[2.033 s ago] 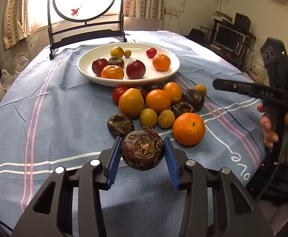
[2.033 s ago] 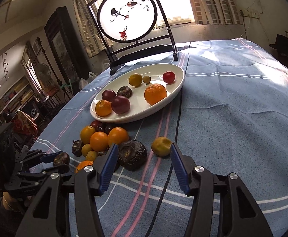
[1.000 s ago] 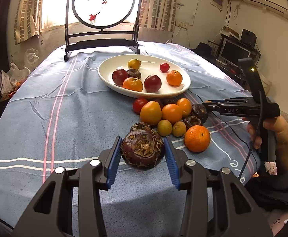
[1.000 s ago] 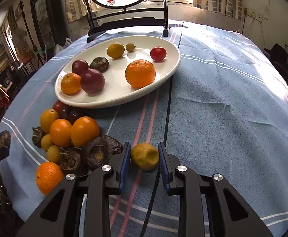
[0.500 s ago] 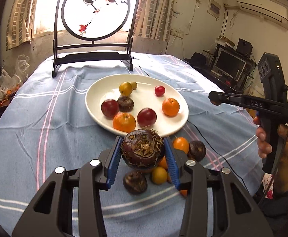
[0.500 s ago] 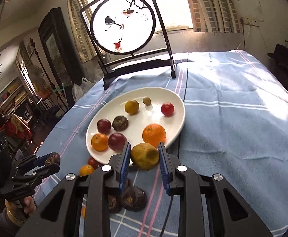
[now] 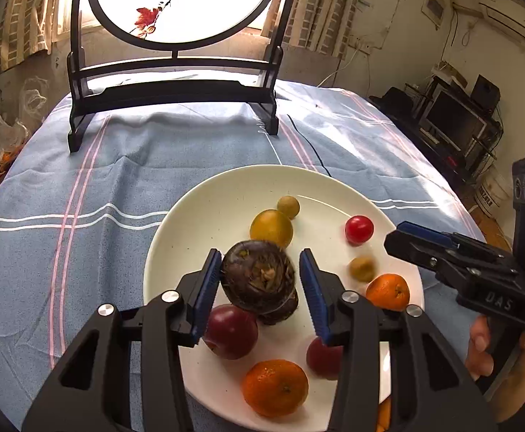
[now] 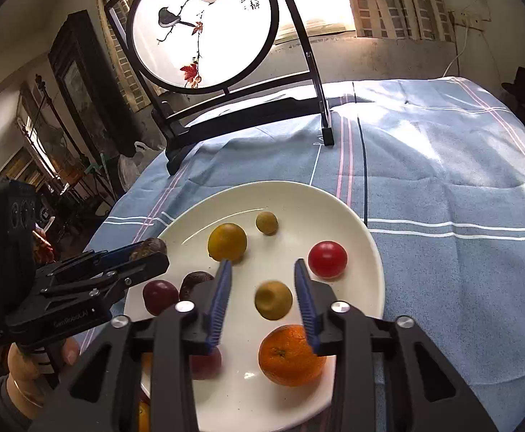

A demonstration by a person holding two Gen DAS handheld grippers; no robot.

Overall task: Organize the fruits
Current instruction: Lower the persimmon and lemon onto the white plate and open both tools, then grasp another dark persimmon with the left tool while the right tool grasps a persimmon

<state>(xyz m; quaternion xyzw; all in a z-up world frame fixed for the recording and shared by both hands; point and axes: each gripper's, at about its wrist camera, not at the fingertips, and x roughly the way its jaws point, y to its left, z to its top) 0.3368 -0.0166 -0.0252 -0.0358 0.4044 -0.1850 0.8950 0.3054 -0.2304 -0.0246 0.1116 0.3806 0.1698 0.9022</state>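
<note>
A white oval plate [image 7: 197, 223] [image 8: 356, 230] holds several fruits on the blue tablecloth. My left gripper [image 7: 260, 280] hovers over the plate; its jaws stand slightly apart around a dark wrinkled fruit [image 7: 258, 273] that touches the left pad but shows a gap on the right. My right gripper [image 8: 262, 297] is open above the plate, and a small blurred yellow-green fruit [image 8: 273, 299] [image 7: 362, 269] lies free between its fingers. On the plate are two oranges [image 8: 291, 354] [image 7: 275, 387], a red tomato [image 8: 327, 259], yellow fruits [image 8: 227, 242] and dark red plums [image 7: 230, 331].
A round painted screen on a black stand [image 7: 176, 86] [image 8: 240, 115] stands at the far table edge. A black cable [image 8: 363, 180] runs across the cloth beside the plate. Each hand-held gripper shows in the other's view [image 7: 478, 270] [image 8: 68, 288].
Both grippers moved forward over the plate. The right gripper opened and let go of the yellow-green fruit. The left jaws loosened around the dark fruit, which has tilted.
</note>
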